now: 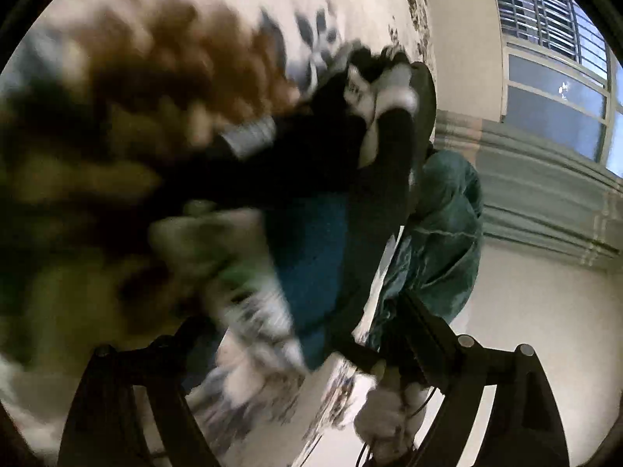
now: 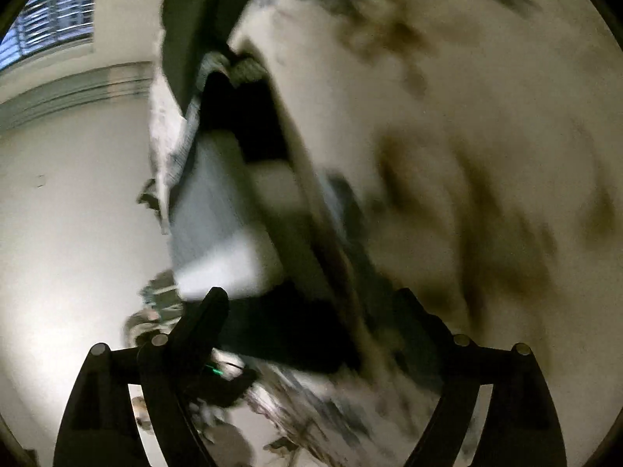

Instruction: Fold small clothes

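Note:
Both views are badly motion-blurred. In the left wrist view a small garment in brown, olive and cream (image 1: 117, 148) smears across the left half, close to the lens. My left gripper (image 1: 300, 334) shows two dark fingers (image 1: 420, 323) spread wide, with blurred cloth running between them; I cannot tell whether they grip it. In the right wrist view my right gripper (image 2: 311, 311) shows dark fingers (image 2: 210, 311) spread apart, with a dark strip of cloth (image 2: 296, 327) and cream patterned fabric (image 2: 447, 136) across the gap. No grip is visible.
A person in a black top and teal trousers (image 1: 440, 225) fills the middle of the left wrist view, a gloved hand (image 1: 381, 420) on a handle below. A barred window (image 1: 553, 39), pale wall (image 2: 70, 214) and leaf-printed cream surface (image 1: 350, 0) surround them.

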Tool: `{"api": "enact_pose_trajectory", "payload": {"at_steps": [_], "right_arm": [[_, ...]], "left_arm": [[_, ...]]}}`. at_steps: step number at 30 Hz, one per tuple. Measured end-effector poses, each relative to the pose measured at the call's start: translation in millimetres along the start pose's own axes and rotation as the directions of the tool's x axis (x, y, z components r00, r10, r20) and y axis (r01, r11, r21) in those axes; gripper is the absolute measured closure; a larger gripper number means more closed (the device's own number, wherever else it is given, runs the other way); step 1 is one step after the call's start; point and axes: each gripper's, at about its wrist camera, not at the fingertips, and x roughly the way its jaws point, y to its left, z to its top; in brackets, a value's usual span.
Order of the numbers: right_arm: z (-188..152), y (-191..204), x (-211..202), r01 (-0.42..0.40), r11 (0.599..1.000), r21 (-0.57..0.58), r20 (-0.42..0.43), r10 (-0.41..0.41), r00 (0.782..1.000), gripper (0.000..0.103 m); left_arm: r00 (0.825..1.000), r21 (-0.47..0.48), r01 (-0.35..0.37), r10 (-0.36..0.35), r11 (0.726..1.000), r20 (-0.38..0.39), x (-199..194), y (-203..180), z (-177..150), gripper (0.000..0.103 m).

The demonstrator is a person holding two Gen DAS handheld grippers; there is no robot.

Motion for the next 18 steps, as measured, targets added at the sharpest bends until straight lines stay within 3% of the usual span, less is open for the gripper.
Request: {"api": "enact_pose_trajectory", "payload": {"at_steps": [3,5,7,8,9,10,11,12,14,18], "right_arm": [[53,15,25,-0.061,0.997,-0.047,-0.034,0.06,0.998,0.015],[80,25,50,-0.075,0.993,-0.087,-0.079,0.069,0.994,0.015],[104,29,83,-0.091,0.991,-0.1,-0.172,0.072,0.982,0.011],[108,30,89,-0.1,0.991,-0.092,-0.19,0.081,0.978,0.005],[112,36,94,-0.132,0.987,-0.093,-0.206,0.111,0.972,0.004],[113,43,97,-0.148,0.983,-0.106,-0.207,0.124,0.97,0.004],[112,48,100,-0.163,0.98,-0.111,-0.197,0.139,0.97,0.007],[109,51,104,-0.164,0.98,-0.111,-0.189,0.141,0.972,0.01],[100,54,118,-0.118,0.986,-0.115,-0.203,0.093,0.975,0.063],[71,47,106,-0.14,0.989,-0.038,-0.096,0.136,0.986,0.068]], "left_arm": [[0.998,0.052,-0.057,0.055,0.997,0.039,21,-5,2,0.017],[0.996,0.048,-0.057,0.053,0.997,0.07,26,-6,5,0.017],[0.994,0.047,-0.054,0.049,0.997,0.101,27,-11,8,0.021],[0.992,0.052,-0.056,0.05,0.997,0.115,26,-13,8,0.043],[0.989,0.065,-0.072,0.064,0.995,0.13,23,-16,11,0.055],[0.99,0.074,-0.075,0.065,0.994,0.128,21,-17,15,0.066],[0.989,0.079,-0.076,0.065,0.994,0.129,22,-19,15,0.068],[0.989,0.093,-0.081,0.069,0.992,0.131,20,-22,18,0.07],[0.989,0.106,-0.091,0.077,0.99,0.126,16,-27,23,0.072],[0.994,0.15,-0.096,0.087,0.984,0.067,-5,-41,38,0.073]]}}
